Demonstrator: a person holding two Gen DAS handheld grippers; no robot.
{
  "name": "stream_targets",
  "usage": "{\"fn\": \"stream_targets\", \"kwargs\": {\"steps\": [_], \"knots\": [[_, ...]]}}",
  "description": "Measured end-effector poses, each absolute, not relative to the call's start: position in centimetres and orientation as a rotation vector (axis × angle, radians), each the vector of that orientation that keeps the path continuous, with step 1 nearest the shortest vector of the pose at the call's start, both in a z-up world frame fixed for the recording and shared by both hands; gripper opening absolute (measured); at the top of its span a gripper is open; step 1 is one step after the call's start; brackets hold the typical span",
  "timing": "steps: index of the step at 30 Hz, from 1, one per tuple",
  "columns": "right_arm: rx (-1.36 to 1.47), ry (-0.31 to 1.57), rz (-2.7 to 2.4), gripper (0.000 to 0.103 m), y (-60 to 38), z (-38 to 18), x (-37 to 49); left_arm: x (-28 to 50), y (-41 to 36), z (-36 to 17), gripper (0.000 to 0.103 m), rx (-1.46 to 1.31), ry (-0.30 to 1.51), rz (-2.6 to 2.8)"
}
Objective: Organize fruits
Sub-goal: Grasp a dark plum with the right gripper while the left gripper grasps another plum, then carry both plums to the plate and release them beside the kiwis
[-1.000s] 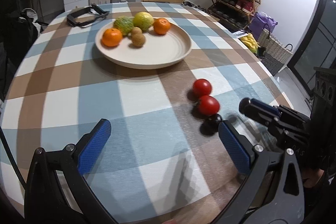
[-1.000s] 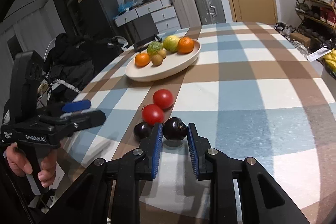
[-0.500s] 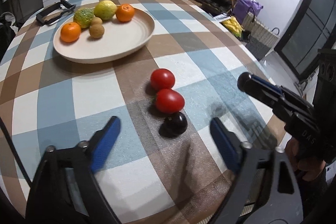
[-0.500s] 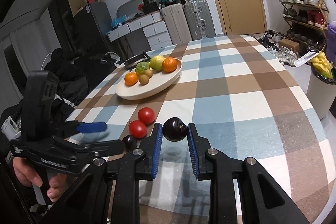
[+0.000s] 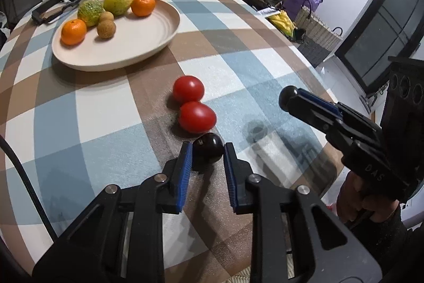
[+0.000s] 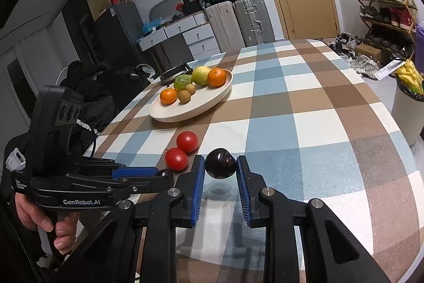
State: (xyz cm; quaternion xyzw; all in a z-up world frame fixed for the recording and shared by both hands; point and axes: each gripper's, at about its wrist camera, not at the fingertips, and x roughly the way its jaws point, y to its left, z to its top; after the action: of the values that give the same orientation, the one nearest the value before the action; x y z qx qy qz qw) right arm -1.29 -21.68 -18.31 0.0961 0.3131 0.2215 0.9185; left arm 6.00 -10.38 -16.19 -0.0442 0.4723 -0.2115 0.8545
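1. Checked tablecloth (image 5: 79, 110): cream plate (image 5: 148, 44) at far side with citrus, collecting place probably.
2. Two tomatoes (image 5: 196, 116) left loose near.
3. Right gripper (image 6: 220, 171): clamped on lifted dark plum (image 6: 220, 166), for carrying.
4. Left gripper (image 5: 207, 153): jaws narrowly around second plum (image 5: 208, 151) on cloth; contact unclear.

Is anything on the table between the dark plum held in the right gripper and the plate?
Yes. Two red tomatoes lie between the held plum and the plate. The right gripper holds the plum above the table and could likely pass over them.
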Motion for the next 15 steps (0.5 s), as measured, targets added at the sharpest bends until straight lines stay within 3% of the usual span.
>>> {"fn": "stream_targets", "kwargs": {"steps": [15], "knots": [[0.195, 0.647, 0.472, 0.025, -19.8, -16.4, 2.4, 9.8, -4.9, -12.1, 0.021, -0.165, 0.897, -0.409]]}}
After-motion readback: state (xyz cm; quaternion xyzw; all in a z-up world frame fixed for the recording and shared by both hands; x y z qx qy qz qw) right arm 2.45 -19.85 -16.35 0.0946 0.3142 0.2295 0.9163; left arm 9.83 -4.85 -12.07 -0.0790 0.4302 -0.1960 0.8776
